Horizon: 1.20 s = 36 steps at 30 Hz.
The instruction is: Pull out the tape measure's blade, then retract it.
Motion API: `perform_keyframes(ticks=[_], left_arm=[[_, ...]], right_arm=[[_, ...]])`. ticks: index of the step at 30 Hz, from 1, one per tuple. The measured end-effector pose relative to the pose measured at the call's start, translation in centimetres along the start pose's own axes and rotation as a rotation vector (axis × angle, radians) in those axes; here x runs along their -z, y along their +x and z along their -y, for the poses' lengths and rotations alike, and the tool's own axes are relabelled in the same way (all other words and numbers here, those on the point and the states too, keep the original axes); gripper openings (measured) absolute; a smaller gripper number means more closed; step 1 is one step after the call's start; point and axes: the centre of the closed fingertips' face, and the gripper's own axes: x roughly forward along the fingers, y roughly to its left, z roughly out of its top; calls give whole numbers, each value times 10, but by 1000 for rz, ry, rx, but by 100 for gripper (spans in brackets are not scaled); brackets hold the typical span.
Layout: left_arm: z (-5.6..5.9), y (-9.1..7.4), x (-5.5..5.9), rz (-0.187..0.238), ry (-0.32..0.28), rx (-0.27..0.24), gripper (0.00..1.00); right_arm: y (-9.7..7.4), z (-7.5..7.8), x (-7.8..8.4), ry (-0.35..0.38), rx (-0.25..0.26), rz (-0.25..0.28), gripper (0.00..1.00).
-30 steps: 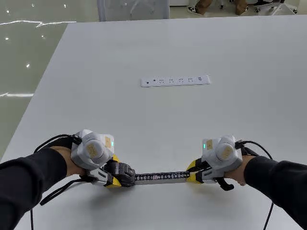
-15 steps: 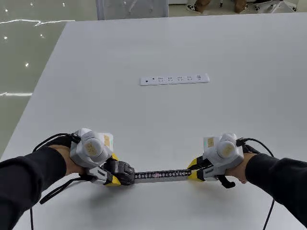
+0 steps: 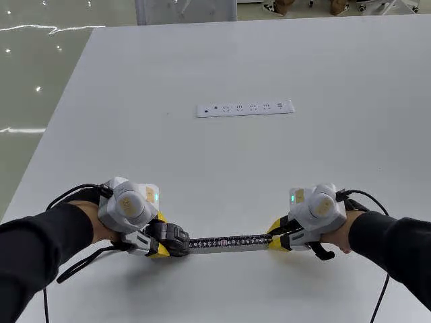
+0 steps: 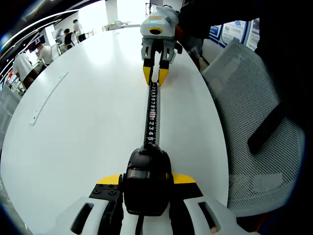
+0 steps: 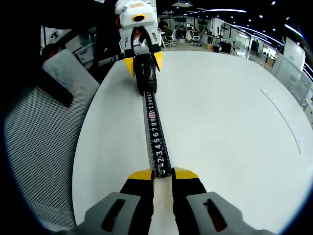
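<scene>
Ref. point: power strip point(image 3: 246, 108), lying flat on the white surface point(image 3: 202, 168).

- The tape measure point(image 3: 172, 240) is well apart from the power strip, on the person's side of it and a little past the strip's left end. Its body is black.
- The left gripper point(image 3: 160, 237) has its yellow-tipped fingers point(image 4: 108, 179) pinching the body from both sides. In the left gripper view the body sits wedged between them.
- The blade point(image 3: 225, 242) is drawn out and runs roughly parallel to the power strip, printed numbers facing up. I cannot tell whether it touches the surface along its length.
- The blade's free end lies on the person's side of the strip's right end.
- The right gripper point(image 3: 273, 237) has its fingers pressed together on the blade's end. In the right gripper view the end is caught between the two yellow tips.
- The grippers face each other along the blade.
- Dark sleeves point(image 3: 40, 249) show behind both grippers.
- A mesh chair point(image 4: 254, 122) stands beyond the surface's edge, on the side away from the power strip.
</scene>
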Motion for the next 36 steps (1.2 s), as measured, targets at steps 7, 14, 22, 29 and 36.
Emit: perform_keyframes(ticks=[7,14,22,29,36], left_arm=[[0,0,0,-1,-1,-2,32],[0,1,0,-3,-1,-1,32],[0,1,0,-5,-2,-3,32],[0,1,0,-6,-2,-4,32],[0,1,0,-7,0,-3,32]], right_arm=[[-4,1,5,4,1,3,9],[-9,1,9,8,4,1,9],[-14,2,15,-6,0,-18,8],[-20,4,23,-2,6,-30,8],[-26,6,30,6,14,-36,8]])
